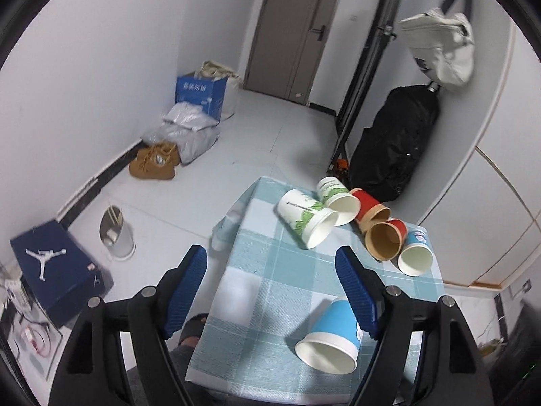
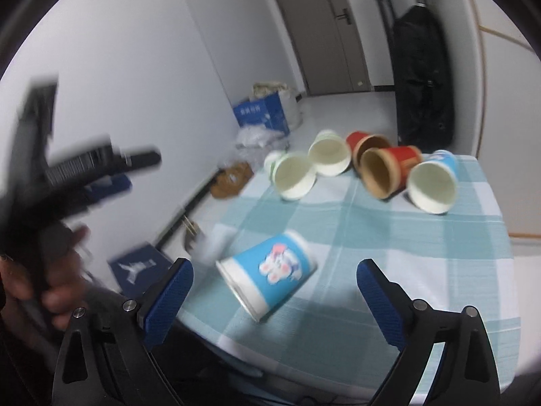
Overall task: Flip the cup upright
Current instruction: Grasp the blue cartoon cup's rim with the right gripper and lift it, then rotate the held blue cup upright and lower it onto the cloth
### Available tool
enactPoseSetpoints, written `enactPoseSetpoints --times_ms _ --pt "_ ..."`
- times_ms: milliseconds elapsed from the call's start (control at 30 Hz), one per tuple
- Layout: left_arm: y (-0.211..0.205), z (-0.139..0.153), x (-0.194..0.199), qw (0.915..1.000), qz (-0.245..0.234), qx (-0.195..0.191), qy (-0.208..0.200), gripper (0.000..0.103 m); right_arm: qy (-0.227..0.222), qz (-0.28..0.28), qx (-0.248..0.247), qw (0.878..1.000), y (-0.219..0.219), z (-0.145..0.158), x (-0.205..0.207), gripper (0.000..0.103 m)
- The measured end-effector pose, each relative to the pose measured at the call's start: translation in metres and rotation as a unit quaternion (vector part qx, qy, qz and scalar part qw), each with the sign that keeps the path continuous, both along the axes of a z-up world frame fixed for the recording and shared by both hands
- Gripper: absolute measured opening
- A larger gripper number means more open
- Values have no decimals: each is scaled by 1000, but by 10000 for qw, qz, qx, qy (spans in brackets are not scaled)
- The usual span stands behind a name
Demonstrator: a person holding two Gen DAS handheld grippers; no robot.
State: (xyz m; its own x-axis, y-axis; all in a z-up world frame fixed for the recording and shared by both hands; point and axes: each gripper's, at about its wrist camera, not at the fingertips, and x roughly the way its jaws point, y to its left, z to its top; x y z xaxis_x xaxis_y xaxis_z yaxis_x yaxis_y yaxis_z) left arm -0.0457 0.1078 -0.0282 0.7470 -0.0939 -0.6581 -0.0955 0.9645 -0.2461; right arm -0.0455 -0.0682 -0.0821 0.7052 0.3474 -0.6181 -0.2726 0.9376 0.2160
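A blue paper cup (image 1: 333,336) lies on its side on the checked tablecloth (image 1: 257,291), mouth toward me, near the front. In the right wrist view the blue cup (image 2: 270,272) shows a cartoon print. My left gripper (image 1: 270,287) is open above the cloth, its right pad next to the cup. My right gripper (image 2: 274,291) is open, the cup lying between and just beyond its pads. The left gripper also shows at the left of the right wrist view (image 2: 84,169), blurred.
Several more cups lie tipped at the table's far side: two white-green cups (image 1: 309,218), two red ones (image 1: 385,238), one small blue one (image 1: 416,253). On the floor are a blue shoebox (image 1: 57,267), a white bin (image 1: 116,233) and bags. A black bag (image 1: 395,149) stands behind the table.
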Motion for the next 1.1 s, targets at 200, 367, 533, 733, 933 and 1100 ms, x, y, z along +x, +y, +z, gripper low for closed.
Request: enactPoseSetpoints --times_ms 200,367,533,733,933,1100 --pt "26 -6 2 9978 318 -555 166 75 60 3 -578 9983 42 -28 14 93" --pt "36 -13 8 9940 370 -952 402 75 345 -215 -960 9946 54 -46 35 54" --pt "33 -16 10 9939 225 -920 558 75 524 -319 -887 9942 52 -52 41 21" --pt "35 -16 8 9931 117 -1007 597 75 686 -600 -869 9920 43 -53 45 4" --pt "35 -15 6 9934 89 -968 612 75 662 -721 -775 9922 33 -48 43 3" --pt "25 -12 5 9963 3 -669 540 75 639 -723 -659 9932 25 -42 42 2"
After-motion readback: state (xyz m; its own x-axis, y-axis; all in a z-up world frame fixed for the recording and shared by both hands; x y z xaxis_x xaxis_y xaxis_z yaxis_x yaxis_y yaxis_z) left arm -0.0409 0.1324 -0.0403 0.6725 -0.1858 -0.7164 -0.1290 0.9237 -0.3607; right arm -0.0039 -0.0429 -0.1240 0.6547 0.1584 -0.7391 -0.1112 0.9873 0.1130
